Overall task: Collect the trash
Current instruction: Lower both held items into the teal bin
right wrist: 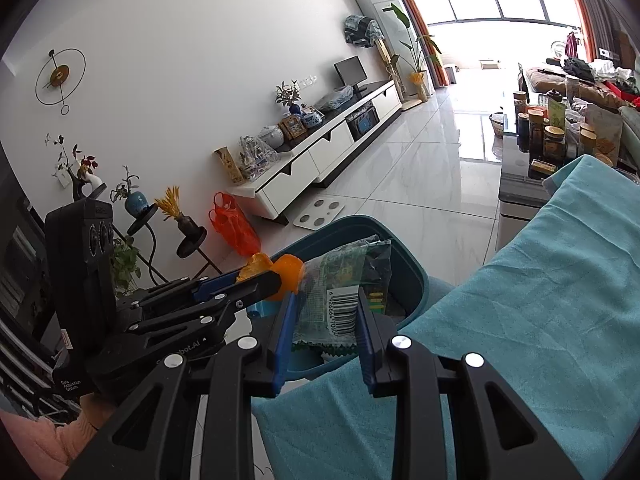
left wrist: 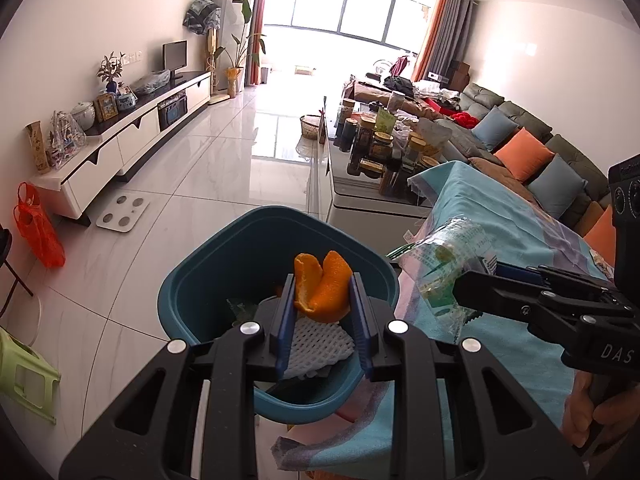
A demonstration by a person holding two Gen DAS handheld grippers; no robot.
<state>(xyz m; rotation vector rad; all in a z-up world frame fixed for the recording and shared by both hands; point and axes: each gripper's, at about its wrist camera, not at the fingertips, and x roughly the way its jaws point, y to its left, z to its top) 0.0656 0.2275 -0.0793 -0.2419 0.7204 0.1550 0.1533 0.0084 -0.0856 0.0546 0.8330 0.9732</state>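
The left gripper (left wrist: 322, 312) clamps one orange peel (left wrist: 322, 289) above the teal bin (left wrist: 208, 264), where one white foam net (left wrist: 320, 346) lies. Right of it, the right gripper (right wrist: 325, 320) pinches one crinkled plastic wrapper (right wrist: 340, 300) over the bin's rim, beside the turquoise cloth (right wrist: 540, 300).

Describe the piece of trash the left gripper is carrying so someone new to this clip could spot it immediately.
Find the teal bin standing on the white tiled floor beside the cloth-covered table. Right above its opening, the left gripper has its jaws shut on an orange peel. It is curled and bright orange, unlike the white foam net in the bin below and the clear printed wrapper in the right gripper.
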